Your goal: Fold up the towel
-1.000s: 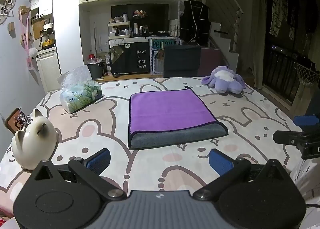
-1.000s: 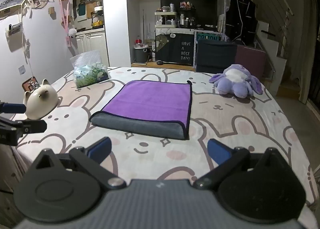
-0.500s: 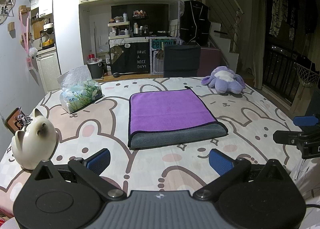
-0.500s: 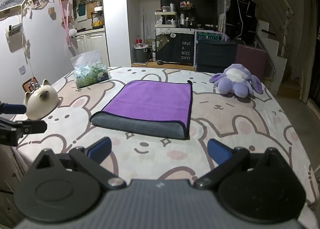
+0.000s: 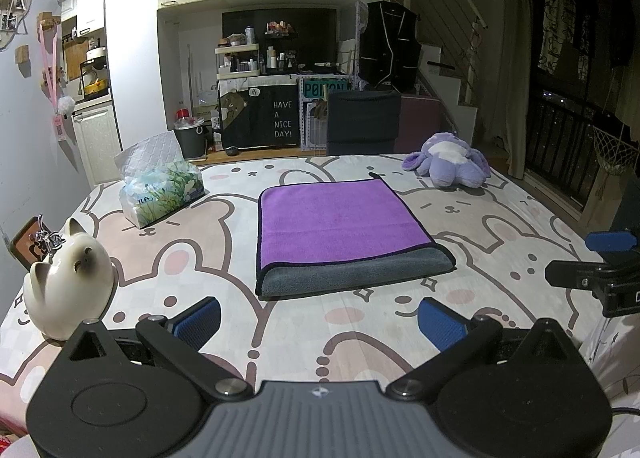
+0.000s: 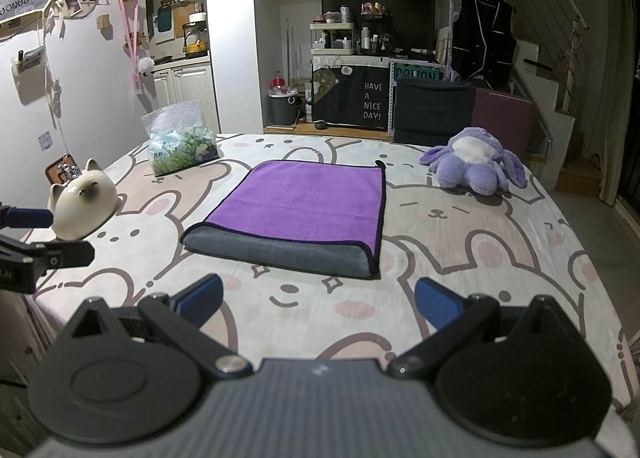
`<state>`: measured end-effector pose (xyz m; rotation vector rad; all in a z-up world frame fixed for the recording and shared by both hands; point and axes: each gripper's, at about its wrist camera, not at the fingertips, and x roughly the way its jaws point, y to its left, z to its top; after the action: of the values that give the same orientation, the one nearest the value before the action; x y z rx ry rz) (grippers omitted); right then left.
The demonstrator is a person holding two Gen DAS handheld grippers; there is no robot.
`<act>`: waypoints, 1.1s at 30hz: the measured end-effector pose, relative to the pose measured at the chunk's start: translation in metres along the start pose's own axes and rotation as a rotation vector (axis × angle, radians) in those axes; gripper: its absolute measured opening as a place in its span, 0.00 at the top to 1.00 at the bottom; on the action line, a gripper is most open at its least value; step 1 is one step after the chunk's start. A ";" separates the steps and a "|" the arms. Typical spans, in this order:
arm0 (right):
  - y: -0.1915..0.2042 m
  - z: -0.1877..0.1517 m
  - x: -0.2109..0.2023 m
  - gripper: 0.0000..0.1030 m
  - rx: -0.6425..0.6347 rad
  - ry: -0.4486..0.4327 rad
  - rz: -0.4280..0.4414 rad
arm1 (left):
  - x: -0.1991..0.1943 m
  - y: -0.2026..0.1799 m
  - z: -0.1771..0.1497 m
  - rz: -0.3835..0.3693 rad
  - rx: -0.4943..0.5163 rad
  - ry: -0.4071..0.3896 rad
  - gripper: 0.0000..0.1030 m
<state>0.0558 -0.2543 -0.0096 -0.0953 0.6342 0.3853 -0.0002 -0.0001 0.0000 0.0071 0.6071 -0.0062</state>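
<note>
A purple towel with a grey underside [image 5: 340, 226] lies folded flat in the middle of the table, its grey folded edge nearest me; it also shows in the right wrist view [image 6: 304, 210]. My left gripper [image 5: 319, 322] is open and empty, held back near the table's front edge. My right gripper [image 6: 318, 300] is open and empty, also short of the towel. Each gripper shows at the edge of the other's view: the right one [image 5: 600, 266] and the left one [image 6: 36, 238].
A bear-print cloth covers the table [image 5: 224, 258]. A white cat figurine [image 5: 68, 278] stands at the front left, a tissue pack [image 5: 160, 186] at the back left, a purple plush toy [image 5: 452, 166] at the back right. A dark chair [image 5: 364, 122] stands behind the table.
</note>
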 end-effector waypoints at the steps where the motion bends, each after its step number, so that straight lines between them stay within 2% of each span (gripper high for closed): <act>1: 0.000 0.000 0.000 0.00 -0.001 0.000 -0.001 | 0.000 0.000 0.000 0.000 0.000 0.000 0.00; 33: 0.000 0.000 0.000 0.00 0.001 0.001 0.001 | 0.000 -0.006 0.001 -0.001 0.000 -0.002 0.00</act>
<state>0.0562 -0.2546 -0.0098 -0.0943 0.6356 0.3859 0.0004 -0.0061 0.0008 0.0070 0.6056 -0.0070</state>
